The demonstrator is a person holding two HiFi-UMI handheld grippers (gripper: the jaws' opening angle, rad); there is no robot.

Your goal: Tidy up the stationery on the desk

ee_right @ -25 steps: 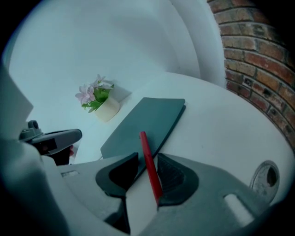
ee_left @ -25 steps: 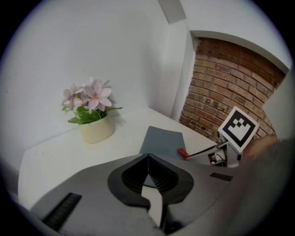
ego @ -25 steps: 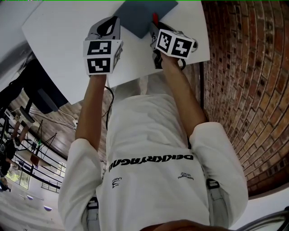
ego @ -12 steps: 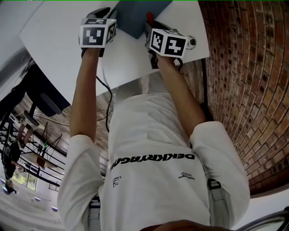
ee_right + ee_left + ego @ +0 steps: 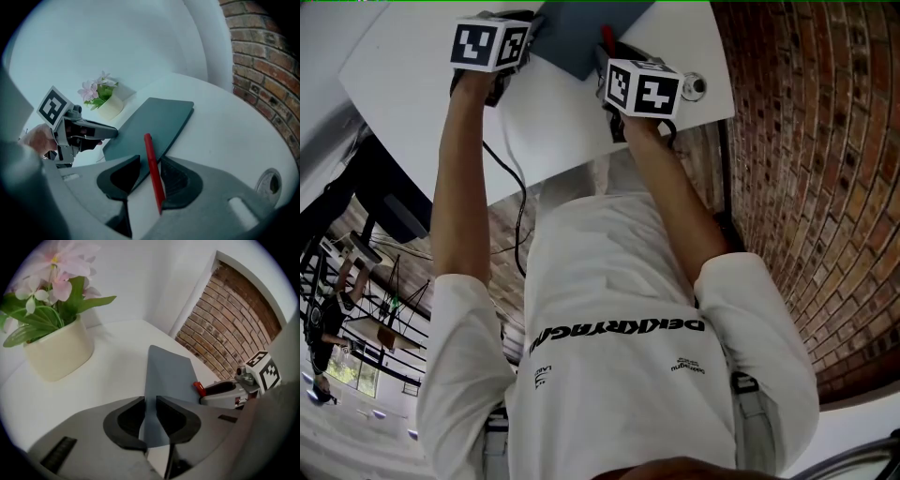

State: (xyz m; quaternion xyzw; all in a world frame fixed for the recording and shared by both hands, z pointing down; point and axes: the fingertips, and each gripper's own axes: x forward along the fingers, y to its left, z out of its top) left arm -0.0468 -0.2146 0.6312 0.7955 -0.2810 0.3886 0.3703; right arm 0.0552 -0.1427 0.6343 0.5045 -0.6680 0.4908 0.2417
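Arms outstretched; left hand-held gripper (image 5: 150,401) clamps notebook (image 5: 168,371); right hand-held gripper (image 5: 150,161), jaws just opened, straddles pen (image 5: 153,174).

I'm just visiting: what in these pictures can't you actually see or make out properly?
Folder: head view, far end cut off by the top edge.
Flowers: left gripper view, partly cut off by the round dark frame.
Left gripper: left gripper view, the folder fills the slit between its jaws; whether they pinch it is unclear.
Round fitting in the desk: right gripper view, too blurred near the rim to identify.
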